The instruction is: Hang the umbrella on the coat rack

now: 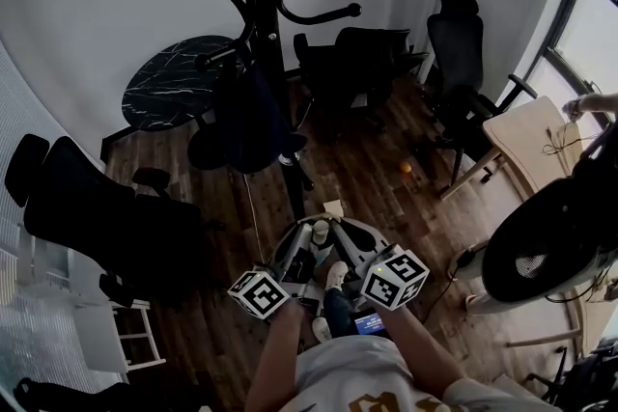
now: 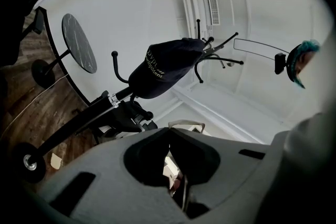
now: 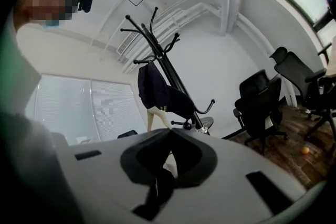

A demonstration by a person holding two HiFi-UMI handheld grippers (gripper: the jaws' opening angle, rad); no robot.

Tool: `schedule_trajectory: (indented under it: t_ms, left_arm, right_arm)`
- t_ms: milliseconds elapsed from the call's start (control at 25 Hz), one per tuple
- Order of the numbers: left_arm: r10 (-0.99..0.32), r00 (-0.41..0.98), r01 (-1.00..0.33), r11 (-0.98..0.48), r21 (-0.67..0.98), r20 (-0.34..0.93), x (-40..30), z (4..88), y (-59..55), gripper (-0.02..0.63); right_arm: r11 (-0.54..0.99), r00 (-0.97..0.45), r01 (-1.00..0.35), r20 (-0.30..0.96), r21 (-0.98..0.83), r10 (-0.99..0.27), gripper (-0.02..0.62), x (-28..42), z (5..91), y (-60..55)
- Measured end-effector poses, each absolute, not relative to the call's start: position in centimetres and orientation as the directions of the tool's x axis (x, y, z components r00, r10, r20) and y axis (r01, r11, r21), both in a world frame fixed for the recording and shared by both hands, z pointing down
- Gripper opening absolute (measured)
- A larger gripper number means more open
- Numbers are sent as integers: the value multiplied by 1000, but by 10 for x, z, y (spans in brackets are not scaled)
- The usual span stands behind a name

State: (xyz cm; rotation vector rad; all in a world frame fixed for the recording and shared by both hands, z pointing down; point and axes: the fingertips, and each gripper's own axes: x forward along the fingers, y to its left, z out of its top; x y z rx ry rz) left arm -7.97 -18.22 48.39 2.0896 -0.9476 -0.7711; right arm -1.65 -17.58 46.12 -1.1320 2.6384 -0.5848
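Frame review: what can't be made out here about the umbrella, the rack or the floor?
- Strap or handle holding the umbrella: in the head view the dark cloth merges with the dark coat rack; in the gripper views it is too small.
- Print on the umbrella: left gripper view, too small to read.
- Top of the coat rack: cut off by the head view's upper edge.
- The orange thing on the floor: head view, too small to identify.

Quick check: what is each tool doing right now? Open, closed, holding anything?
Left tool: closed, jaws together, nothing held.
Right tool: closed, jaws together, nothing held.
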Motion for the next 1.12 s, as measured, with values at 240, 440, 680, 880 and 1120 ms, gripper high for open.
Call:
schedule_trajectory:
  t_ms: [240, 440, 680, 880, 1120]
  left_arm:
    - [-804, 557, -381, -469, 797, -207, -78, 491, -190, 20]
    - [-806, 553, -384, -469, 795, -209, -81, 494, -198, 20]
    - [-813, 549, -381, -452, 807, -196, -83, 490, -212, 20]
    - [-818, 537, -384, -453, 804, -204, -89, 494, -226, 20]
    - [-828, 524, -392, -442, 807, -199, -97, 499, -242, 20]
  right_arm:
    - [621, -684, -646, -23, -445, -729, 12, -16, 467, -184]
    - [622, -689, -644, -16, -445, -724, 12, -19, 472, -189]
    - [623, -693, -642, -9, -448, -721, 12, -22, 474, -206]
    - [624, -698, -638, -2, -452, -716, 12, -25, 477, -223]
    - [628, -708, -631, 9, -455, -706, 12, -33, 481, -239]
